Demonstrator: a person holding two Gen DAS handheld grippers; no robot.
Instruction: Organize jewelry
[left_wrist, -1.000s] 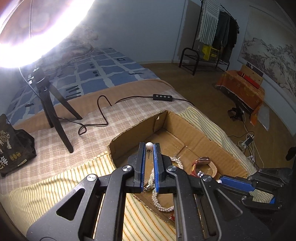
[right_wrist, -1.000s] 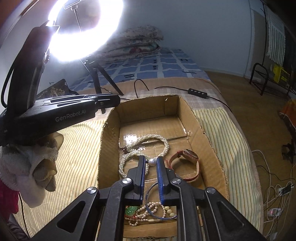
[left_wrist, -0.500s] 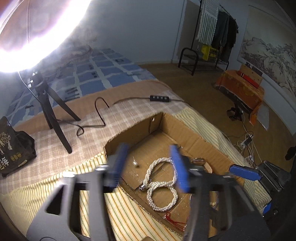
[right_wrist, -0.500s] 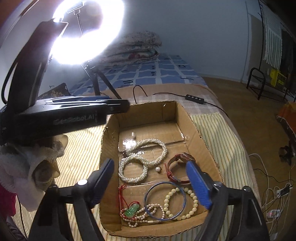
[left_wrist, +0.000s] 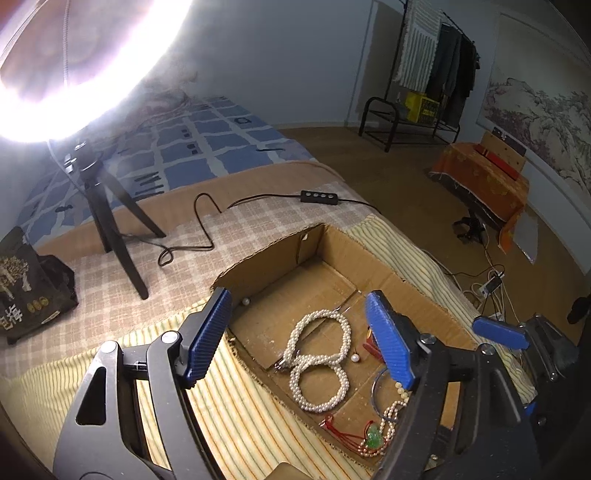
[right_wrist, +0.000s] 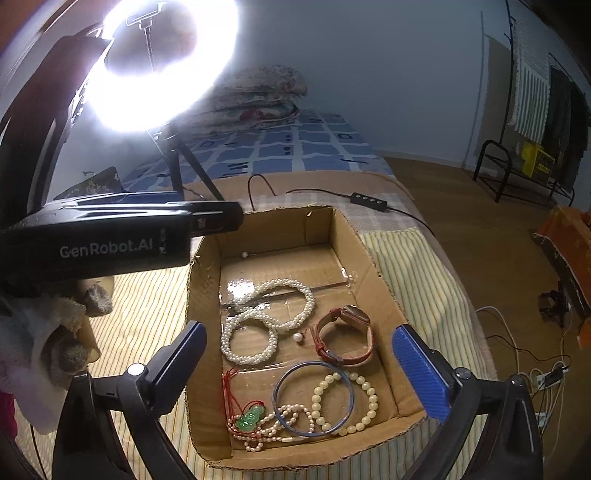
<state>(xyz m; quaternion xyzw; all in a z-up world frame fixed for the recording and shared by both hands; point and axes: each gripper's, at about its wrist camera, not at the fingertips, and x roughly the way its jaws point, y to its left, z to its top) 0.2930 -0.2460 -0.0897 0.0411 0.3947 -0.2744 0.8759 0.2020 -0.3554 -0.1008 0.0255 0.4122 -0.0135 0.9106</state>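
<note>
An open cardboard box (left_wrist: 384, 258) (right_wrist: 205, 314) lies on the striped bedspread and holds the jewelry. My left gripper (left_wrist: 299, 336) hangs over the box's near left edge, jaws opening, with nothing between them. My right gripper (right_wrist: 303, 363) hovers over the box's front, jaws opening wide and empty. A coiled pearl necklace (left_wrist: 317, 354) (right_wrist: 266, 314) lies mid-box. One loose pearl (left_wrist: 245, 301) (right_wrist: 244, 254) rests in the far left corner, another (left_wrist: 355, 357) (right_wrist: 297, 338) beside the brown-strapped watch (right_wrist: 347, 332). At the front lie a blue bangle (right_wrist: 314, 398), a cream bead bracelet (right_wrist: 347, 402) and a green pendant (right_wrist: 251, 413).
A lit ring light on a black tripod (left_wrist: 110, 221) stands on the bed behind the box, its cable and controller (left_wrist: 319, 196) trailing past the box's far side. A black bag (left_wrist: 29, 288) sits at left. A fluffy white sleeve (right_wrist: 40, 350) fills the right wrist view's left edge.
Both grippers were shut on a single pearl each. Both have opened wide and the pearls now lie in the box, one in the far corner, one beside the watch.
</note>
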